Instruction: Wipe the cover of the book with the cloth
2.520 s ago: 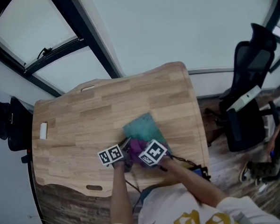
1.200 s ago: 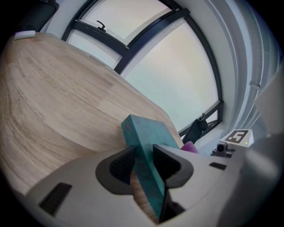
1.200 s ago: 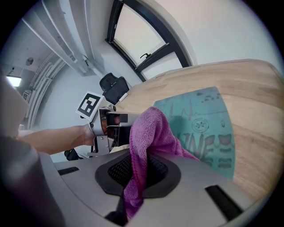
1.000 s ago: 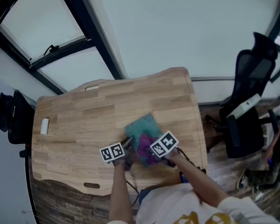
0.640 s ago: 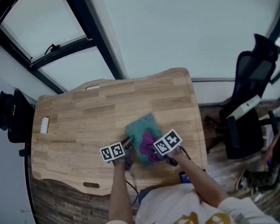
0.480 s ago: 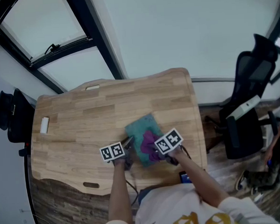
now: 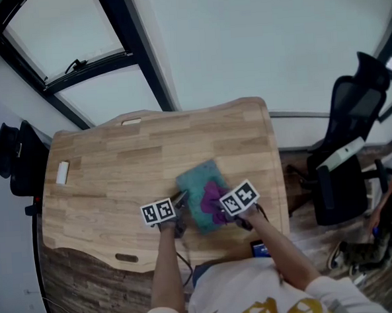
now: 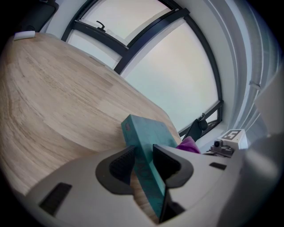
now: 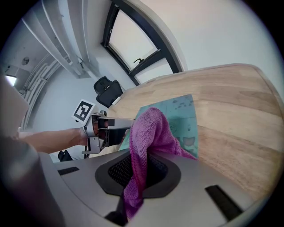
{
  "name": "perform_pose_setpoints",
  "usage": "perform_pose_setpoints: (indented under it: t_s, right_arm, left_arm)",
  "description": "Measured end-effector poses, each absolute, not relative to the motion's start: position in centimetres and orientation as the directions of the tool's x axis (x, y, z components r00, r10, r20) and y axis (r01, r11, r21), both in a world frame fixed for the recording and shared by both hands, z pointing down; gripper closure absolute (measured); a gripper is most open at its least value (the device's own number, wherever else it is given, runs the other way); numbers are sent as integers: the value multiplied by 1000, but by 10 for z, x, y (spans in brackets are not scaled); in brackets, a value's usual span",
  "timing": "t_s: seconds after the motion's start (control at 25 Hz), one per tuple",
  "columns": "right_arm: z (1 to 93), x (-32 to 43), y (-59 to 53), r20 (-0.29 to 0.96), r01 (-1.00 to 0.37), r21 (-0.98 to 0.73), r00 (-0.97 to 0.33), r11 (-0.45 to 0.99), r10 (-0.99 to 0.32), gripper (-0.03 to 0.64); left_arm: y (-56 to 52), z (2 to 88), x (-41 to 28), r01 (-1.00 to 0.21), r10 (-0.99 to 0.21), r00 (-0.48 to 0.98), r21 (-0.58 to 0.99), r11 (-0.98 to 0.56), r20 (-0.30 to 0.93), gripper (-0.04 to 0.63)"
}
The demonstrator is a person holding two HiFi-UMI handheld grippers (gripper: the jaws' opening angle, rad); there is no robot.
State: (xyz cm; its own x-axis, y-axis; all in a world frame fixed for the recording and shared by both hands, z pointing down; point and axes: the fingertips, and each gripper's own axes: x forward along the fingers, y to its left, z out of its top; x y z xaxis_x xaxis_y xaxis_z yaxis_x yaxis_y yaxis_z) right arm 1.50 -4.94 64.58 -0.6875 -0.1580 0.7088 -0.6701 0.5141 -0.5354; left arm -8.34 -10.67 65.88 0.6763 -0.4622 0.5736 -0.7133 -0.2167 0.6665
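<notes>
Head view: one teal book (image 7: 196,183) pinched by the left gripper (image 7: 179,202), one purple cloth (image 7: 215,196) clamped in the right gripper (image 7: 223,209)

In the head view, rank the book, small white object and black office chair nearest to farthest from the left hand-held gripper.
1. Book, held by the left hand-held gripper.
2. Small white object, left edge of the table.
3. Black office chair, off the table, right.

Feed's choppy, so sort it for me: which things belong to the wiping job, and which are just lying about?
Job: teal book, purple cloth, left gripper clamping the book, right gripper holding the cloth.
Lying about: small white object, black office chair.
</notes>
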Motion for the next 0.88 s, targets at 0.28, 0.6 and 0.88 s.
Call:
perform_pose_setpoints:
  t_s: [0.28,0.6,0.88]
  right_arm:
    - [647,32,-53,731,-693,-494,-658,525,-181,584]
    - [645,30,-56,750,-696,-457,-636,554,-180,584]
    - [645,27,-64,749,-694,-458,-638,556,-179,584]
  left_arm:
    - [-107,658,-83,-712,-461,677,668,-216,573,466]
    - [-107,658,-83,-710,-458,680,671,-213,573,466]
    - [-107,658,-82,-706,-455,683,675,-213,571,466]
